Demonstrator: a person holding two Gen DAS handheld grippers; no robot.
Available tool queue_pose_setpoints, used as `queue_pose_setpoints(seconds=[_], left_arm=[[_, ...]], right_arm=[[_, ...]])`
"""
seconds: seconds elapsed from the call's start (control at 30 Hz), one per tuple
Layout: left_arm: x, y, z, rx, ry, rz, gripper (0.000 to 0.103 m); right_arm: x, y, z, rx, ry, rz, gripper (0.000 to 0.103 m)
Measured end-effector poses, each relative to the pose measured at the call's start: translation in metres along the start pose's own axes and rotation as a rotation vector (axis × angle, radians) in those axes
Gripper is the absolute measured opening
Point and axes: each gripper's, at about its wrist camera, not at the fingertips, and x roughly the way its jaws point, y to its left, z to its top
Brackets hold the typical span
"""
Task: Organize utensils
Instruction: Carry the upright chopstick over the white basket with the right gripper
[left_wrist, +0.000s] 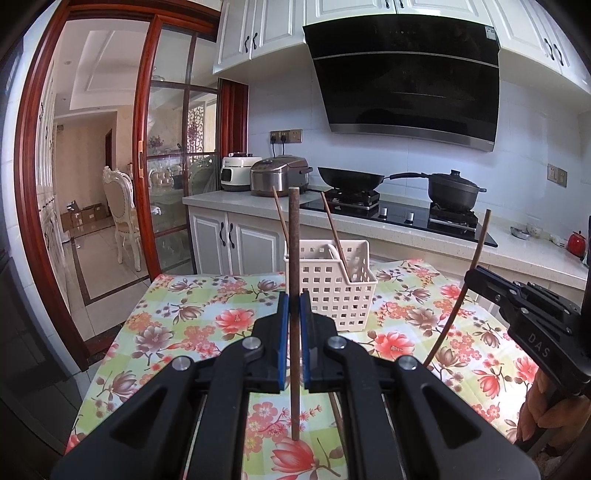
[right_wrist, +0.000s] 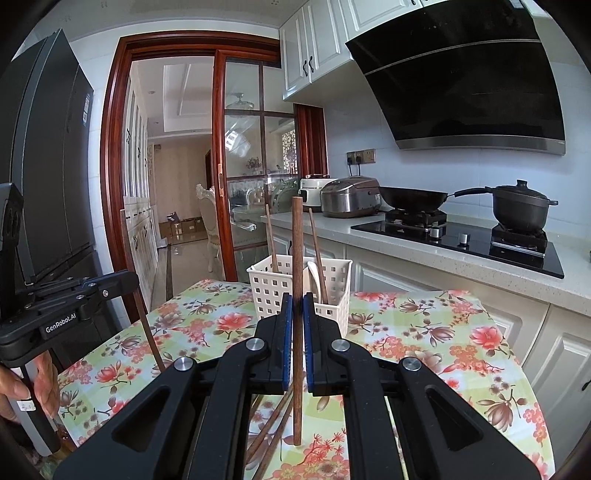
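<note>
My left gripper is shut on a brown wooden chopstick, held upright above the floral tablecloth. My right gripper is shut on another brown chopstick, also upright. A white perforated plastic basket stands ahead at the table's far side, holding two chopsticks and a white utensil. In the right wrist view the basket is just behind the gripper. Several loose chopsticks lie on the cloth below the right gripper. Each gripper shows in the other's view, the right and the left.
Behind the table runs a kitchen counter with a rice cooker, a wok, a black pot and a red kettle. A dark fridge stands left. A wood-framed glass door opens to a dining room.
</note>
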Motion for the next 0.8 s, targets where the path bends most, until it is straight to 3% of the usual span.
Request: queue_pose_setpoints(seconds=[0.63, 0.8], left_arm=[[0.025, -0.004, 0.038, 0.029, -0.03, -0.021, 0.006], [0.036, -0.003, 0.065, 0.036, -0.039, -0.036, 0.006]], right_arm=[[0.034, -0.01, 0.033, -0.033, -0.014, -0.01, 0.006], [0.046, -0.021, 0.054, -0.004, -0.027, 0.001, 0.006]])
